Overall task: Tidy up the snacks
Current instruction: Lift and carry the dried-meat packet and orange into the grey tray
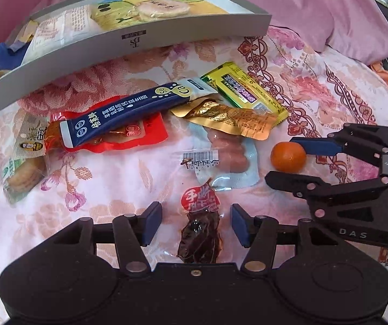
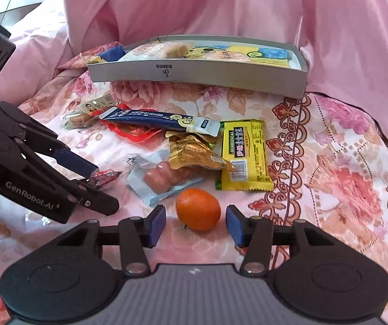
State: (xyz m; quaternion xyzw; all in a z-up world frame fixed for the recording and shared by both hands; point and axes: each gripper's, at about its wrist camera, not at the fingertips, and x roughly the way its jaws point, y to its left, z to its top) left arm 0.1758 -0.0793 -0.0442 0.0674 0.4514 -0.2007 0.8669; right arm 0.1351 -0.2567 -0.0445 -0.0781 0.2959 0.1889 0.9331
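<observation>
While spread apart, right hand-held gripper (image 2: 195, 226) flanks orange (image 2: 198, 209) untouched, left hand-held gripper (image 1: 196, 223) straddling jerky packet (image 1: 200, 233), unclamped

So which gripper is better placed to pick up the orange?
Right. The right gripper already straddles the orange with open jaws, while the left gripper sits around the dark dried-fruit packet.

The navy stick pack (image 1: 129, 108) is lying across the red pouch (image 1: 129, 138), covering most of its print. The gold packet (image 1: 234, 120) is sitting over the top of the sausage pack (image 1: 229, 154), hiding that end. In the grey box (image 1: 139, 46) the near wall is blocking the lower parts of the packets inside. The jerky packet (image 1: 200, 230) is running under the left gripper (image 1: 196, 223) body, bottom end out of sight.
</observation>
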